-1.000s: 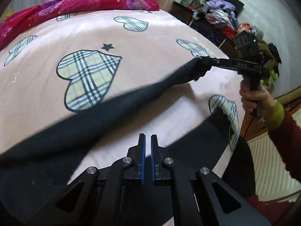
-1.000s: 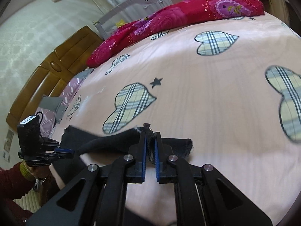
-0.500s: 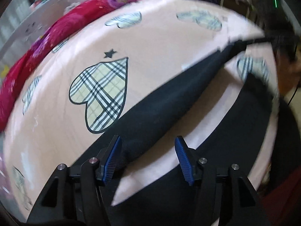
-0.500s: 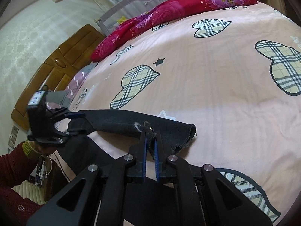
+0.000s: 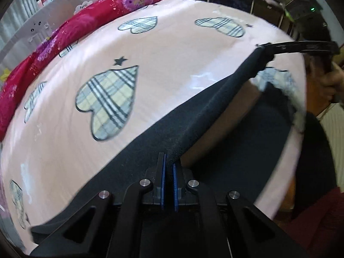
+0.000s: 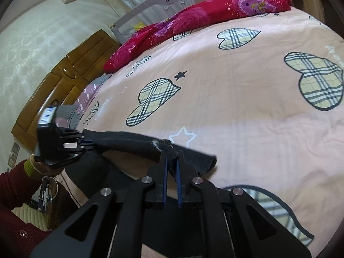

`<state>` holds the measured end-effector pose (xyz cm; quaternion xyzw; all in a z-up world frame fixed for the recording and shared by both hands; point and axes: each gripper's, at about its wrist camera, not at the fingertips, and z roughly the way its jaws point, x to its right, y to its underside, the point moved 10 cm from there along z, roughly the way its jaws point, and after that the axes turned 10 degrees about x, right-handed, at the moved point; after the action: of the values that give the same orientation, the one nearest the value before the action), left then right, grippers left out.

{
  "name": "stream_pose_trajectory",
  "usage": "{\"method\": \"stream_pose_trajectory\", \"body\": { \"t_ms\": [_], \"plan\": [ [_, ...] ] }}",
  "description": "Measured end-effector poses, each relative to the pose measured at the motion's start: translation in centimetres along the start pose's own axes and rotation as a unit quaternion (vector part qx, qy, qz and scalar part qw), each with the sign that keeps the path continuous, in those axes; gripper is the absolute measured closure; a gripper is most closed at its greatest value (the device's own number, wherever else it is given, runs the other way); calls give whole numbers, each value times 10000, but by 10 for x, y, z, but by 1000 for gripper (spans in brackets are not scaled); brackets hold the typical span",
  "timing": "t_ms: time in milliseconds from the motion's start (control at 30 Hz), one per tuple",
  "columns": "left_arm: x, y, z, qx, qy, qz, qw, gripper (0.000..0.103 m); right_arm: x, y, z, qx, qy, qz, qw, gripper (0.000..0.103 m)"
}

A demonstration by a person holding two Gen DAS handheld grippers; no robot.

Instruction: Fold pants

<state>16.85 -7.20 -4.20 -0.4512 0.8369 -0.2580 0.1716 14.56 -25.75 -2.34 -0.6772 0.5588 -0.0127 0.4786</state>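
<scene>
pants (image 5: 193, 124) black, 1 leg lifted taut above the bed (image 5: 172, 49), the rest draped over the bed's near edge | left gripper (image 5: 168, 167) jaws clamped on the leg's near fold | right gripper (image 6: 171, 163) jaws pinched the leg's hem end | red quilt (image 6: 193, 19) bunched along the bed's far side | wooden headboard (image 6: 64, 81) beyond the bed's end

Pink bedsheet (image 6: 247, 111) lies open beyond the black pants (image 5: 193, 118), w/ broad free room. Red quilt (image 6: 193, 19) blocks the far edge; wooden headboard (image 6: 64, 81) bounds 1 end.
</scene>
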Motion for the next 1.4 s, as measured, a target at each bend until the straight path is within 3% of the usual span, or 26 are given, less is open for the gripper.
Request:
{"method": "stream_pose_trajectory", "body": {
  "t_ms": [300, 633, 933, 1033, 1100, 1133, 1167, 1233, 1267, 1333, 1367, 1400],
  "plan": [
    [67, 40, -15, -60, 475, -150, 9987, 99, 6, 35, -39, -78, 193, -190, 9996, 95],
    [89, 69, -9, -192, 623, -337, 9973, 99, 19, 101, -49, -637, 537, -275, 9961, 95],
    [91, 88, 2, -312, 694, -594, 9953, 95, 29, 133, -46, -1205, 984, -470, 9867, 96],
    [89, 97, 0, -320, 760, -953, 9920, 87, 38, 149, -41, -1511, 1259, -474, 9793, 96],
    [88, 100, -8, -270, 849, -1168, 9891, 72, 38, 151, -44, -1509, 1270, -336, 9798, 95],
    [86, 103, -13, -235, 860, -1279, 9878, 57, 37, 149, -48, -1455, 1301, -297, 9803, 95],
    [83, 105, -19, -161, 816, -1397, 9867, 52, 34, 146, -52, -1392, 1306, -241, 9813, 95],
    [73, 114, -30, -47, 709, -1666, 9835, 52, 24, 138, -60, -1239, 1262, -106, 9842, 92],
    [68, 119, -34, -20, 652, -1831, 9809, 52, 17, 134, -63, -1140, 1180, -29, 9864, 85],
    [54, 130, -43, 26, 542, -2226, 9734, 52, 0, 127, -65, -907, 946, 52, 9914, 51],
    [42, 138, -48, 64, 440, -2535, 9663, 52, -11, 124, -62, -804, 848, 50, 9931, 25],
    [30, 148, -54, 106, 333, -2843, 9581, 52, -24, 121, -58, -688, 719, 7, 9950, 21]
  ]
}}
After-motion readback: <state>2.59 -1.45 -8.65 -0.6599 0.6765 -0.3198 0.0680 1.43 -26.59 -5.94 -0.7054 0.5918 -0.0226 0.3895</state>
